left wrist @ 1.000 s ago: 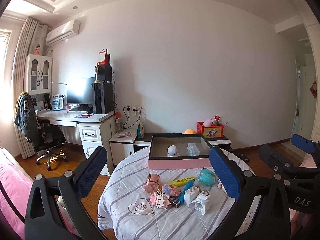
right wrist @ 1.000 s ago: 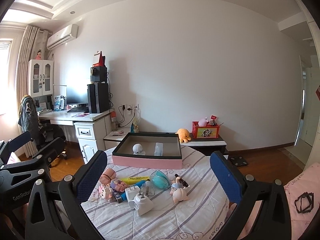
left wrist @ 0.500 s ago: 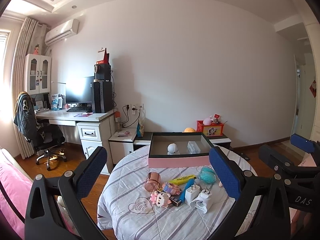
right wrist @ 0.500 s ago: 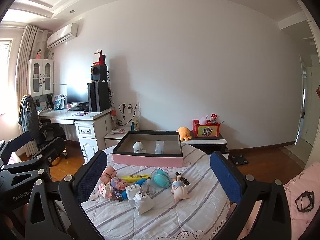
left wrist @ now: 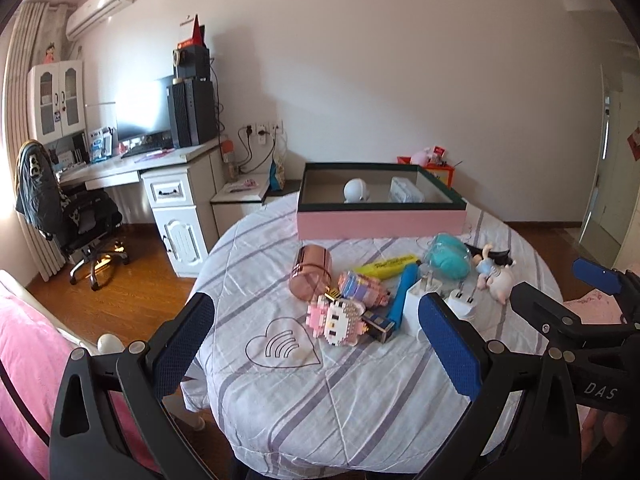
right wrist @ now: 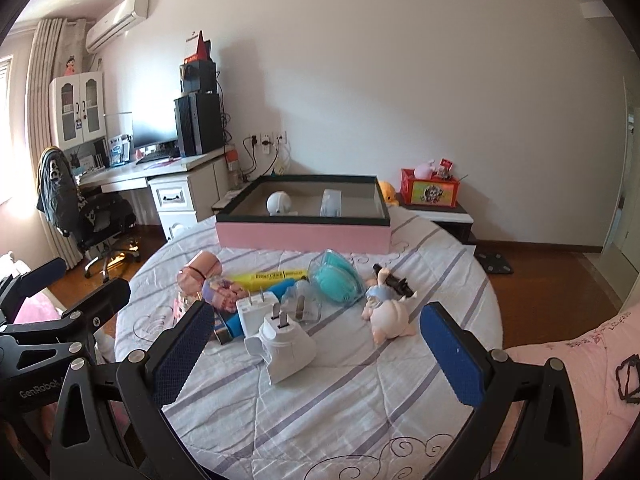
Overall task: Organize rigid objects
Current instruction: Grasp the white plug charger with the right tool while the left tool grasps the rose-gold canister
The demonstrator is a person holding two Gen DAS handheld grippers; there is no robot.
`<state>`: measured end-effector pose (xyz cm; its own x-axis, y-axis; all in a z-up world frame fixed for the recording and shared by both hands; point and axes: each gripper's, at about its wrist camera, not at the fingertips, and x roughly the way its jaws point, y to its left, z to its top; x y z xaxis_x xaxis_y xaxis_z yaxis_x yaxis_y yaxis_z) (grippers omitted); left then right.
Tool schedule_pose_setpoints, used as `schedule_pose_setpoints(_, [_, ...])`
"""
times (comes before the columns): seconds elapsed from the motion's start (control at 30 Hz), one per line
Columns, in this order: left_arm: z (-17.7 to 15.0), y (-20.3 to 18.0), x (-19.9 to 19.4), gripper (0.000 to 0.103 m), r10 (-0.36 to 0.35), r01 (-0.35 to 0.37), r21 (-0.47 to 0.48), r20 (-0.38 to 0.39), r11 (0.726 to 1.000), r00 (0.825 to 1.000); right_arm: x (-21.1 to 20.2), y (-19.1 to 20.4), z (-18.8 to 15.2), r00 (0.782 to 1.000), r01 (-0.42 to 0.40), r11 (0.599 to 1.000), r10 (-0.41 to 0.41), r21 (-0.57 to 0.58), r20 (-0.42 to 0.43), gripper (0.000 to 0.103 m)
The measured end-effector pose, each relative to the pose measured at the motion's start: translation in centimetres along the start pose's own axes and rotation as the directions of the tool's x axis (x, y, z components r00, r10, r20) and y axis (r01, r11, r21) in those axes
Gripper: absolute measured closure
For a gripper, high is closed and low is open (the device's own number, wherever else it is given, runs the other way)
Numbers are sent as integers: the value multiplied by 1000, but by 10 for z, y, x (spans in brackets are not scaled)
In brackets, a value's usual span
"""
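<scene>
pink box (right wrist: pixel 303 237), yellow highlighter (right wrist: pixel 272 277), striped cloth (right wrist: pixel 360 392)

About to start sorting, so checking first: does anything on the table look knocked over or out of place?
The rose-gold cup lies on its side, and the piglet figure has toppled. The rest sits jumbled in a loose pile before the pink box.

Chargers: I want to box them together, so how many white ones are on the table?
2, side by side in the pile's near edge: a square charger behind, a rounder charger nearest the camera. Others may hide underneath.
</scene>
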<state>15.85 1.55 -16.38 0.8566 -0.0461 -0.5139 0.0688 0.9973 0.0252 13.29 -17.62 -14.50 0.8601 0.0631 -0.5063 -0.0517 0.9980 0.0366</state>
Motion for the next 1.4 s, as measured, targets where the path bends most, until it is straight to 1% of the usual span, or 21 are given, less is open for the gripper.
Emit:
schedule_pose_setpoints(0.07, [-5, 6, 11, 0, 2, -2, -10, -30, 1000, 1000, 19, 1, -7, 999, -6, 1000, 5, -8, -40, 0])
schedule_pose_setpoints(0.2, [-12, 16, 31, 0, 16, -19, -27, -80, 999, 997, 51, 4, -17, 993, -53, 998, 51, -18, -107, 1])
schedule_pose_setpoints(0.3, [-16, 22, 43, 0, 12, -16, -42, -104, 999, 995, 71, 8, -24, 987, -76, 997, 72, -27, -146, 10])
schedule_pose_setpoints(0.37, [-17, 24, 50, 0, 10, -15, -42, -120, 999, 993, 82, 12, -28, 983, -83, 996, 75, -38, -169, 14])
schedule_pose_setpoints(0.43, [-18, 26, 55, 0, 7, -13, -44, -129, 999, 992, 93, 11, -31, 976, -100, 994, 91, -34, -197, 31])
schedule_pose_setpoints(0.5, [-17, 29, 61, 0, 1, -8, -54, -139, 998, 990, 102, 11, -32, 971, -121, 992, 112, -31, -213, 36])
schedule_pose_setpoints(0.53, [-17, 30, 64, 0, -7, -2, -59, -145, 998, 989, 105, 11, -33, 968, -131, 991, 120, -35, -219, 43])
schedule_pose_setpoints(0.6, [-17, 31, 69, 0, -19, 9, -63, -155, 998, 988, 115, 11, -36, 960, -151, 988, 136, -40, -245, 51])
schedule_pose_setpoints(0.7, [-15, 30, 76, 0, -23, 12, -64, -166, 998, 986, 117, 7, -38, 957, -182, 983, 167, -39, -238, 52])
schedule_pose_setpoints(0.8, [-10, 31, 83, 0, -24, 13, -65, -167, 998, 986, 113, 5, -35, 959, -190, 981, 175, -44, -221, 52])
schedule_pose_setpoints(1.0, [9, 28, 105, 0, -14, 5, -52, -166, 999, 986, 101, 0, -16, 977, -162, 984, 150, -68, -151, 52])
schedule_pose_setpoints(1.07, [16, 28, 115, 0, 2, -8, -39, -168, 999, 986, 101, -2, -6, 982, -149, 986, 138, -78, -129, 52])
schedule_pose_setpoints(1.13, [22, 30, 128, 0, 19, -27, -37, -182, 999, 983, 104, -5, 3, 983, -148, 986, 138, -78, -118, 52])
schedule_pose_setpoints(1.23, [28, 33, 148, 0, 20, -32, -49, -216, 998, 976, 109, -7, 17, 986, -143, 986, 135, -80, -97, 52])
schedule_pose_setpoints(1.37, [32, 27, 173, 1, 47, -49, -3, -271, 999, 961, 121, -7, 30, 986, -147, 986, 140, -79, -91, 52])
schedule_pose_setpoints(1.4, [32, 25, 178, 3, 45, -44, 7, -283, 999, 958, 124, -7, 31, 985, -150, 986, 142, -78, -93, 52])
